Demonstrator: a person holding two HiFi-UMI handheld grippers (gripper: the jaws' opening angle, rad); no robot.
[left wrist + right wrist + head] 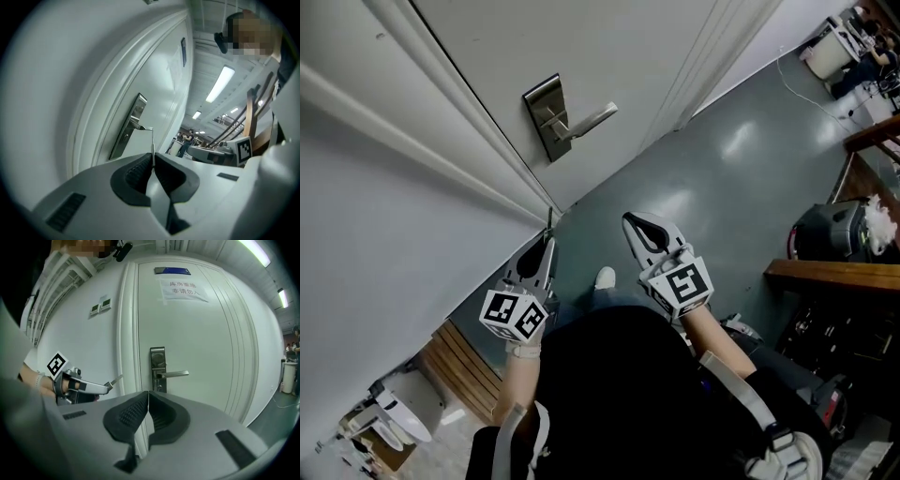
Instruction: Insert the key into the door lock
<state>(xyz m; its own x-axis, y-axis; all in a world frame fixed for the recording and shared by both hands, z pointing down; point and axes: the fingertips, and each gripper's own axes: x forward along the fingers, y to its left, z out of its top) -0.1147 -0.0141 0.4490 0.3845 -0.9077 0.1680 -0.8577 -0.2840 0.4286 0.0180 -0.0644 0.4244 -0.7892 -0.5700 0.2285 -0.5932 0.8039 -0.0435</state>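
Observation:
A silver lock plate (546, 114) with a lever handle (591, 120) sits on the white door (609, 47). My left gripper (548, 236) is shut on a thin metal key (152, 140), whose blade points toward the lock plate (131, 126) from some distance. The right gripper view also shows this gripper (110, 386) and the key (116, 379) left of the door frame, apart from the lock plate (158, 367). My right gripper (632, 223) hangs lower, in front of the door. Its jaws (148, 392) are shut with nothing between them.
A paper notice (183, 289) is stuck high on the door. A wooden shelf (830, 272) carrying a black round appliance (834, 230) stands at the right. Wooden slats (464, 361) lie at the lower left. The white wall (384, 216) runs along the left.

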